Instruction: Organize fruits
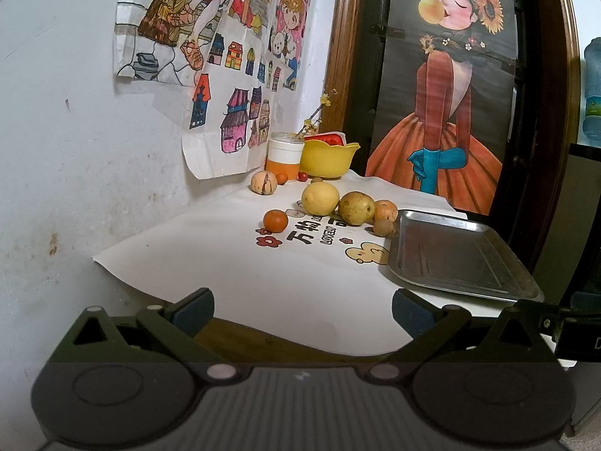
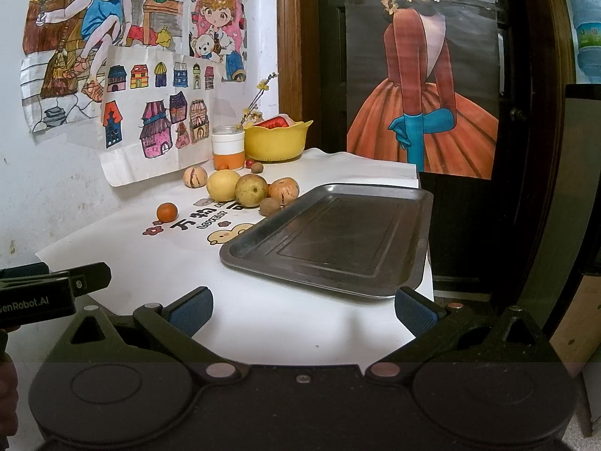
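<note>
Several fruits lie on a white cloth: a lemon [image 1: 320, 198] [image 2: 223, 185], a yellow-green pear [image 1: 357, 207] [image 2: 251, 189], a small orange [image 1: 275, 220] [image 2: 166, 212], a striped melon-like fruit [image 1: 263, 182] [image 2: 195, 177], another striped one [image 1: 385, 210] [image 2: 284, 189] and a brown kiwi [image 1: 383, 227] [image 2: 270, 206]. An empty steel tray [image 1: 458, 255] [image 2: 334, 236] lies to their right. My left gripper [image 1: 302, 312] hovers open over the cloth's near edge, far from the fruit. My right gripper [image 2: 302, 310] is open before the tray's near rim, holding nothing.
A yellow bowl [image 1: 326, 159] [image 2: 276, 141] with something red in it and a white-and-orange jar [image 1: 283, 158] [image 2: 227, 148] stand at the back by the wall. Small red fruits [image 1: 302, 176] lie near them. The left gripper's body [image 2: 45, 293] shows at the right wrist view's left edge. A dark door stands behind.
</note>
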`<state>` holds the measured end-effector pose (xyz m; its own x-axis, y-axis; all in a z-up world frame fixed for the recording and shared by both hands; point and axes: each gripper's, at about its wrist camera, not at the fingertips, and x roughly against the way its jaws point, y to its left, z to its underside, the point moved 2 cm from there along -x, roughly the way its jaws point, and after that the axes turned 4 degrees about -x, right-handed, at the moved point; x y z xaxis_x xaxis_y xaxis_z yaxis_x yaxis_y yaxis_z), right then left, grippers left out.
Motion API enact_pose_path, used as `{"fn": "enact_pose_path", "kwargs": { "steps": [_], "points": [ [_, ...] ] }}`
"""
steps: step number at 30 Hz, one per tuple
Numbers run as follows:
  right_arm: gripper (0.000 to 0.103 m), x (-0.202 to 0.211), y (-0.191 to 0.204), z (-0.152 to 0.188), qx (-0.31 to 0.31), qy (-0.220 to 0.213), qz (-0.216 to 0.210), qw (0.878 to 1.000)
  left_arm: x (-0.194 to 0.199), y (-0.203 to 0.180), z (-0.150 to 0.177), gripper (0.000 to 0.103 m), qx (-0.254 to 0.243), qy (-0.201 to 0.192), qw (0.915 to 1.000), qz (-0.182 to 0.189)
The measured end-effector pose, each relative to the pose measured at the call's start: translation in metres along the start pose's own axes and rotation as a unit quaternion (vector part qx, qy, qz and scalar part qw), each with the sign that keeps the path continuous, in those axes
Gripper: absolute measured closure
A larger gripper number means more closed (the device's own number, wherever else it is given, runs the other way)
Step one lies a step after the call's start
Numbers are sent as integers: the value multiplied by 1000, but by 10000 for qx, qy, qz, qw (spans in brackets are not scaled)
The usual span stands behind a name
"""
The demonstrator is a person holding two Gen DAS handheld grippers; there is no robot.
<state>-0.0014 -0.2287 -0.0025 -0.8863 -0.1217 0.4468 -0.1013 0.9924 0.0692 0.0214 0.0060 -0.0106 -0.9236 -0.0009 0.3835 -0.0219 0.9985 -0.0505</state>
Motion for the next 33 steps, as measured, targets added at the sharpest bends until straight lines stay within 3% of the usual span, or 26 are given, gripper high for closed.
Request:
{"fn": "enact_pose_path", "kwargs": {
  "steps": [33],
  "points": [
    [0, 0, -1, 2, 15, 14, -15, 10000, -1, -3, 5, 0, 13, 24, 10000, -8]
  ]
}}
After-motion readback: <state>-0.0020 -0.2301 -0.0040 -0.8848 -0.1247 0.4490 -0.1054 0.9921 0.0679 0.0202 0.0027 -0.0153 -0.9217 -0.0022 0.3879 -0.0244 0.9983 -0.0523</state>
